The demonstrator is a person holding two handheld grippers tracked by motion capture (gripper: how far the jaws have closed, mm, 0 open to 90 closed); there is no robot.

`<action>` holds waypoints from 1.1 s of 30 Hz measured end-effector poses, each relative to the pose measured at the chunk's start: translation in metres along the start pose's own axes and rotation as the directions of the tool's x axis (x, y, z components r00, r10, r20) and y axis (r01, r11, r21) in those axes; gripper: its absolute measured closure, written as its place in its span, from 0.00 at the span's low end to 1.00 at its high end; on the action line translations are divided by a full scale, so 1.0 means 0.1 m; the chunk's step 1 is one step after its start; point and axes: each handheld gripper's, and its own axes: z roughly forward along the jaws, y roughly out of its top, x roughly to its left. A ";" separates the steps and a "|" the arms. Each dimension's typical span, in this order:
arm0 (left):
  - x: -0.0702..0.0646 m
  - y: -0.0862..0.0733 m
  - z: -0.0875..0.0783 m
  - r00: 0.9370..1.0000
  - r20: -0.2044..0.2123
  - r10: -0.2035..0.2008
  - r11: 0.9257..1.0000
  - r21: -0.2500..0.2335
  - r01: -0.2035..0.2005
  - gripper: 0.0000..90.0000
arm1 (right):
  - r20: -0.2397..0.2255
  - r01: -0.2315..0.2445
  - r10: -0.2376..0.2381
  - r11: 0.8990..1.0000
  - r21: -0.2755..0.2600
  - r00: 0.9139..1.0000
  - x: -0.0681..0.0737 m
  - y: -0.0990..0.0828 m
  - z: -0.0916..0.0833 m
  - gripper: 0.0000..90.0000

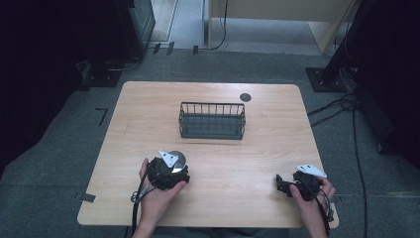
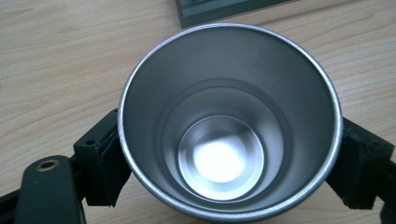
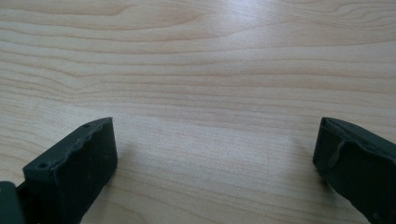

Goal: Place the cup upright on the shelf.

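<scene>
Steel cup (image 2: 229, 121) is being gripped by left tongs (image 2: 229, 172) in left gripper view; right tongs (image 3: 215, 163) are being held open over bare table (image 3: 196, 70).

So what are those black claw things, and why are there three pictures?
A person sits at a light wooden table and holds a black two-jaw gripper in each hand, like big tongs. The high view looks down from above. The other two pictures come from small cameras that ride on the grippers.

The left gripper has its jaws closed against the sides of a shiny silver metal cup; you look straight down into the cup, and it is empty. The right gripper has its jaws wide open with nothing between them, just bare wood.

Farther back on the table stands a black wire basket, with nothing visible inside.
</scene>
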 end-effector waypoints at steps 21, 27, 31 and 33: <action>0.06 0.14 -0.03 0.999 0.035 0.030 0.999 -0.036 -0.029 0.21 | 0.000 -0.001 0.001 1.000 0.000 1.000 0.00 0.00 0.00 0.00; 0.08 0.28 -0.07 0.998 0.049 0.037 0.998 -0.058 -0.034 0.21 | -0.001 -0.002 0.002 1.000 0.001 1.000 0.00 0.00 0.00 0.00; 0.10 0.37 -0.07 0.998 0.058 0.036 0.997 -0.068 -0.032 0.21 | -0.001 -0.002 0.002 1.000 0.000 1.000 0.00 0.00 0.00 0.00; 0.10 0.42 -0.07 0.997 0.062 0.037 0.997 -0.071 -0.033 0.21 | -0.001 -0.002 0.002 1.000 0.001 1.000 0.00 0.00 0.00 0.00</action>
